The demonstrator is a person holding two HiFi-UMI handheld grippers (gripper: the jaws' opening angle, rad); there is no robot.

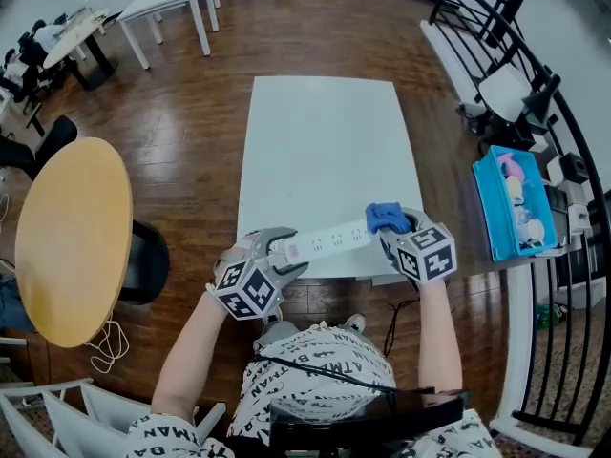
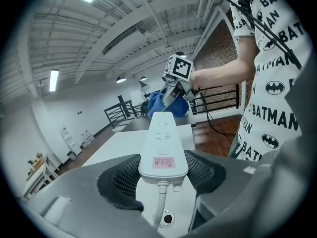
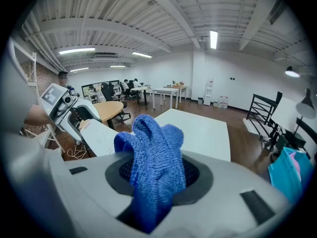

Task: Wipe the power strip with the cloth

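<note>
A long white power strip (image 1: 323, 242) is held level above the near edge of the white table (image 1: 325, 151). My left gripper (image 1: 270, 253) is shut on its cord end, with the pink label (image 2: 163, 161) between the pads. My right gripper (image 1: 391, 225) is shut on a blue knitted cloth (image 1: 386, 217), which rests against the strip's far end. In the left gripper view the strip (image 2: 161, 140) runs away toward the cloth (image 2: 166, 103). The right gripper view shows the cloth (image 3: 154, 162) bunched between the jaws with the strip (image 3: 103, 138) just to its left.
A blue tray (image 1: 512, 203) with small items sits on a stand at the right, beside black railings (image 1: 496, 36). A round wooden table (image 1: 72, 237) and a dark chair (image 1: 143, 260) stand at the left. White desks (image 1: 167, 8) are at the far side.
</note>
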